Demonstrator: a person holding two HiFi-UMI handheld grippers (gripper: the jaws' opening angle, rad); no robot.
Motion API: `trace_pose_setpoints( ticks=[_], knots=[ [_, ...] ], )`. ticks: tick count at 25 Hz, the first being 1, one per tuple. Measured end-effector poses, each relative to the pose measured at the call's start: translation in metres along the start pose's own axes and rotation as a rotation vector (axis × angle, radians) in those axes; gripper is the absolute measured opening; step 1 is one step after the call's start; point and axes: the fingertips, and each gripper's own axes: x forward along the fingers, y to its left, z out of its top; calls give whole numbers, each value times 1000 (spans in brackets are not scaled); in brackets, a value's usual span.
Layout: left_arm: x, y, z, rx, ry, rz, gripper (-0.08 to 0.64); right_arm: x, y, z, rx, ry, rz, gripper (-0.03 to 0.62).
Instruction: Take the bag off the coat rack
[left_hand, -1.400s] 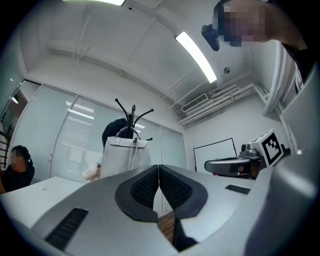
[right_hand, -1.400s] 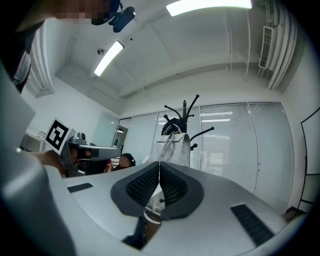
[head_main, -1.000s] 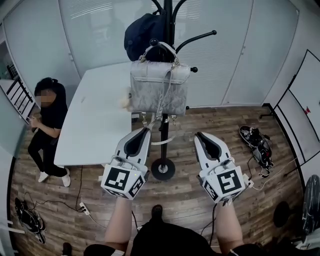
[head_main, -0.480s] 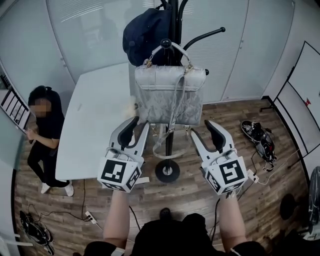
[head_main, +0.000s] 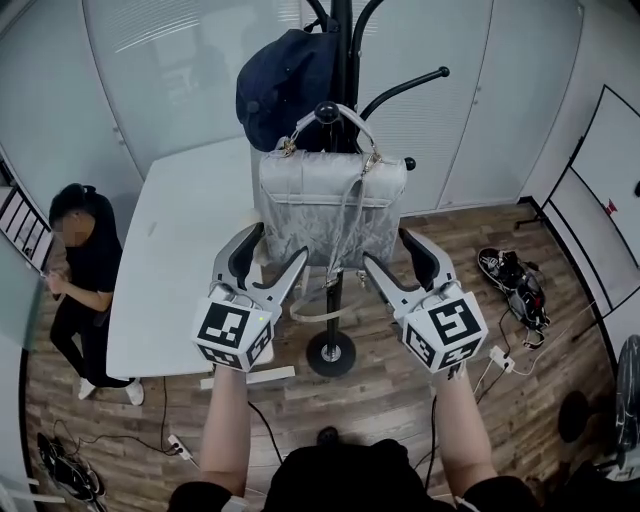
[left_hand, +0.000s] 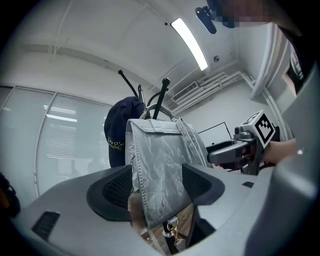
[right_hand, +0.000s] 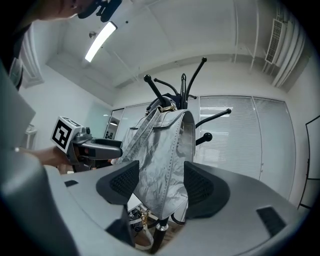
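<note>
- So the silver-grey crinkled leather handbag (head_main: 330, 210) hangs on the tall black metal coat rack (head_main: 339, 50). Its curved handle is looped over a ball-tipped hook at the rack's front, and the body hangs flat in front of the pole.
- A dark navy fabric backpack (head_main: 283, 85) hangs on the same coat rack, higher up and a bit left of the pole.
- The left gripper (head_main: 272, 250) is up at the handbag's lower left corner, left of the rack's pole. Its jaws are opening. In the left gripper view that corner sits right between the two black pads (left_hand: 117, 187), with no squeeze that I can see.
- The right gripper (head_main: 390, 252) mirrors it at the lower right corner, right of the pole. Its jaws are opening too, and the handbag's bottom corner sits between its pads (right_hand: 125, 182), not pinched.
- A small gold clip (left_hand: 171, 233) dangles under the handbag's bottom edge, close to the pole.
- The rack's round black base (head_main: 330, 353) stands on the wooden plank floor (head_main: 400, 400), below both grippers.
- A white table (head_main: 180, 260) sits left of the coat rack, and a person in black (head_main: 85, 260) is at its far side, well apart from the rack.
</note>
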Motion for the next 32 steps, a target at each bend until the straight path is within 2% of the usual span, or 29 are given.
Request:
trace_pose_setpoints(
  ticks=[5,9,14,20,26,32],
  knots=[
    [14,-1,-1,-11,-9,-44,325,19,8,0,7,1,33,281],
    [21,-7,-4,-1,1,-70,324,27,10,1,8,-18,22,281],
    [25,-7,-7,-13,-4,-56,318,26,3,2,-24,-38,-47,279],
    [22,-7,-6,3,-7,-39,304,23,4,1,-51,-43,-85,267],
    [9,-9,8,81,-41,-17,267,16,11,11,-80,-55,-96,240],
    [-4,-18,31,100,-120,16,250,3,18,28,-113,-93,-81,235]
  ],
)
